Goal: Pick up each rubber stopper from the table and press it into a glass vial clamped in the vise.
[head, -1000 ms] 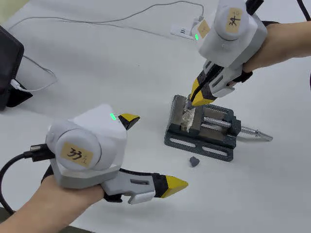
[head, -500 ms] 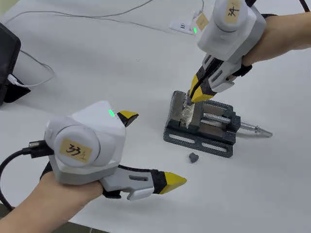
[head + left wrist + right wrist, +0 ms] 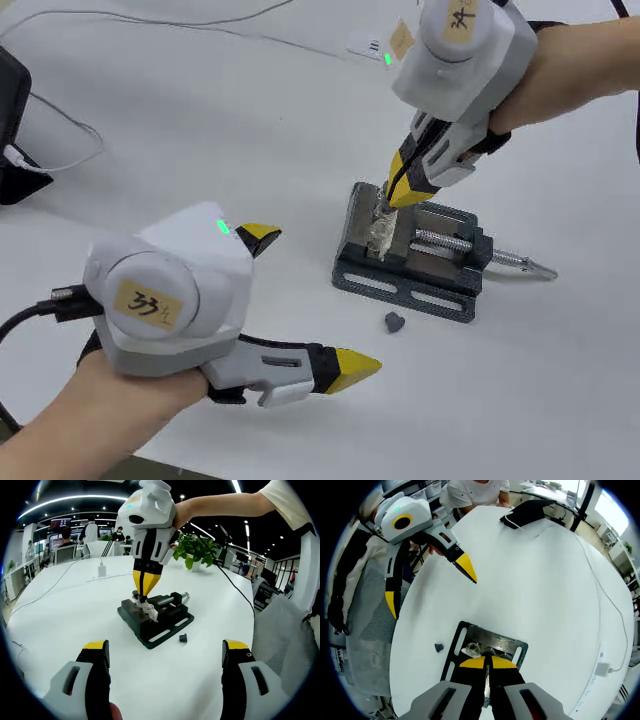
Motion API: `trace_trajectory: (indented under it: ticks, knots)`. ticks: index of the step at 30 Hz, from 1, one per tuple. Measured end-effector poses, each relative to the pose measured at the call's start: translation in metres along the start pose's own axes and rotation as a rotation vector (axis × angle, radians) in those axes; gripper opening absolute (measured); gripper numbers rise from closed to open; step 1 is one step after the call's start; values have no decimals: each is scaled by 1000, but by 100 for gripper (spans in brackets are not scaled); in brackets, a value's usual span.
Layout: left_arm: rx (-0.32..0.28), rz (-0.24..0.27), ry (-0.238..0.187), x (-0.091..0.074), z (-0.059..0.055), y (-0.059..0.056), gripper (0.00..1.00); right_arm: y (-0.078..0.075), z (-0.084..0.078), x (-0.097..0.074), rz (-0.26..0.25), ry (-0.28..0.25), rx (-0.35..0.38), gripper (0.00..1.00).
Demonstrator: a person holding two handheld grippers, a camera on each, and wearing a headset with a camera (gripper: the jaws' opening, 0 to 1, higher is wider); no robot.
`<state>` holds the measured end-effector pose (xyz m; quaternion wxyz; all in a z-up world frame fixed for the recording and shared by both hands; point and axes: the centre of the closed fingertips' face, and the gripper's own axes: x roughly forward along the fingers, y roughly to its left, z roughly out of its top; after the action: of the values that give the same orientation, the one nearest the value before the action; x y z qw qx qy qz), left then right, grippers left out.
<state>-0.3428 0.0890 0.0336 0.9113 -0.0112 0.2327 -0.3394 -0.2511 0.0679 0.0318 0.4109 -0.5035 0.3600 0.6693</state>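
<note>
A black vise (image 3: 440,297) (image 3: 167,628) (image 3: 460,636) stands on the white table with a clear glass vial (image 3: 379,231) (image 3: 148,609) (image 3: 471,649) clamped upright in it. My right gripper (image 3: 388,199) (image 3: 144,594) (image 3: 488,663) points down onto the vial's mouth, its jaws shut on a small dark rubber stopper that is mostly hidden by the tips. A second dark stopper (image 3: 394,322) (image 3: 183,638) (image 3: 438,647) lies loose on the table just in front of the vise. My left gripper (image 3: 315,300) (image 3: 165,647) (image 3: 431,590) hovers wide open and bare, left of the vise.
The vise's screw handle (image 3: 520,265) sticks out to the right. A white power strip (image 3: 365,44) with a cable lies at the far edge, and a black device (image 3: 10,110) sits at the left edge. A potted plant (image 3: 199,550) stands beyond the table.
The head view has drifted a little. My right gripper stays at the vial's mouth, pressed slightly lower. The left gripper holds its place, still open.
</note>
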Motion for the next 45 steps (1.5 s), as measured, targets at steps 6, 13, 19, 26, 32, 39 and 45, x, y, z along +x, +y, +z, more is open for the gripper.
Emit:
trace_trajectory:
  ticks: [6,13,19,26,32,39,45]
  knots:
    - [-7,-1,-8,2,2,1,92,5,2,1,-5,14,-1,0]
    - [-12,3,-10,2,2,3,92,4,1,3,-23,69,-32,0]
    - [-17,7,-12,3,2,4,92,2,-1,3,-20,66,6,0]
    - [-26,13,-16,4,1,4,92,2,-1,4,-21,62,49,0]
    - [-26,9,-13,6,0,0,92,-1,1,6,-26,102,90,0]
    - [-21,8,-17,5,4,-1,92,1,0,5,-23,100,75,0]
    - [-5,10,-22,0,10,-2,92,-1,0,5,-17,58,110,0]
